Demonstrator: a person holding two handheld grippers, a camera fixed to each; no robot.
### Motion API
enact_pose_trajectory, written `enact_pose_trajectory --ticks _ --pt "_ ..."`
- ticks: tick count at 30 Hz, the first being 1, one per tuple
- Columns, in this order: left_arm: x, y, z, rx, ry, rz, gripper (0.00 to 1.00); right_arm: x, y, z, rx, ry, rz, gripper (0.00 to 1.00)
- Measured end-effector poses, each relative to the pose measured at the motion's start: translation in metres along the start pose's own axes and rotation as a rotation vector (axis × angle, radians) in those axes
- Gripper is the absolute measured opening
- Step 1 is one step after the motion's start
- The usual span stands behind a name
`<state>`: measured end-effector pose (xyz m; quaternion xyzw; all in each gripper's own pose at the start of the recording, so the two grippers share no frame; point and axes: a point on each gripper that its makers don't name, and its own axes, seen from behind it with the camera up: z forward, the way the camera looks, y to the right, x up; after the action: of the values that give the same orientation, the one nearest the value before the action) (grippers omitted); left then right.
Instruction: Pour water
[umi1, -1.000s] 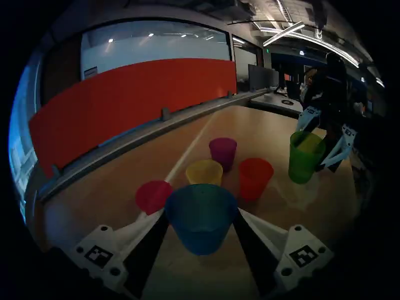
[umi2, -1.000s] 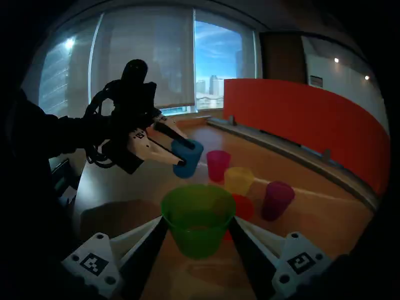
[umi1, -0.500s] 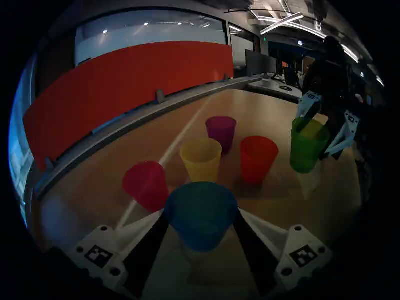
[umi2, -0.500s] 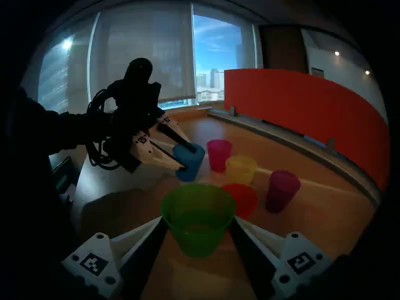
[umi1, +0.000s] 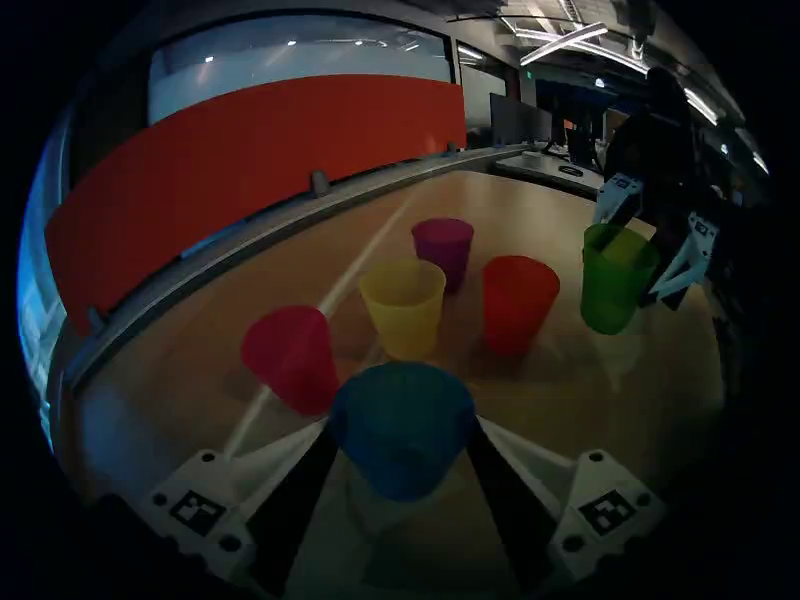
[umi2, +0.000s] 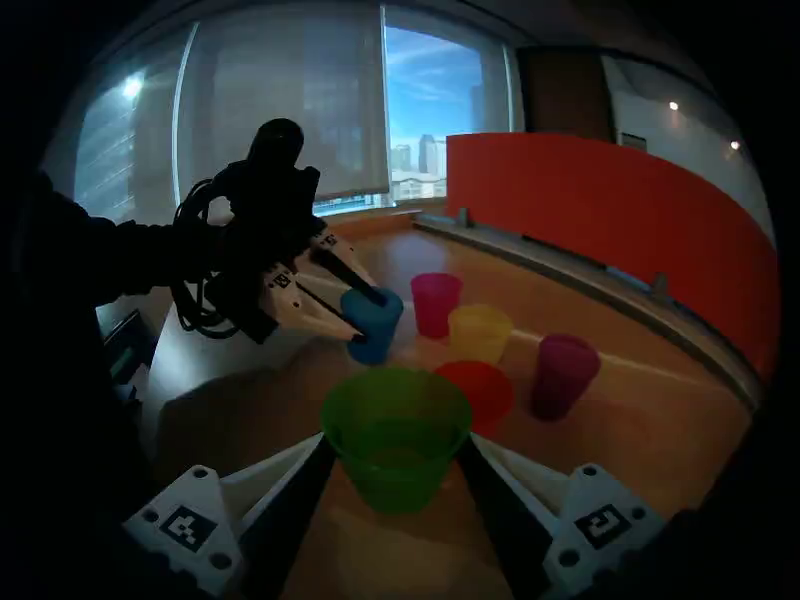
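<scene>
Clamping mid-wall, the left gripper (umi1: 402, 428) pinches the blue cup (umi1: 402, 450) between its fingers, the right gripper (umi2: 396, 440) the green cup (umi2: 397, 460) (light, probably flexible, slippery plastic)

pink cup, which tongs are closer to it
Left. The left tongs, gripping the blue cup, sit right beside the pink cup. The right tongs, gripping the green cup, are across the cluster, beyond the red cup.
</scene>
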<state>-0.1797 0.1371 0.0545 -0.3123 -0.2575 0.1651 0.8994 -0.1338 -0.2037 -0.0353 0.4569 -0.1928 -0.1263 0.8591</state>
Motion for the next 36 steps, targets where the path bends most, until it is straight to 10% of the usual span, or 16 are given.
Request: enact_pose_trajectory --ticks 36 --pt "-0.027 0.002 -0.002 -0.008 -0.070 0.017 0.96 -0.017 0.006 -0.001 -0.023 -0.029 0.008 0.87"
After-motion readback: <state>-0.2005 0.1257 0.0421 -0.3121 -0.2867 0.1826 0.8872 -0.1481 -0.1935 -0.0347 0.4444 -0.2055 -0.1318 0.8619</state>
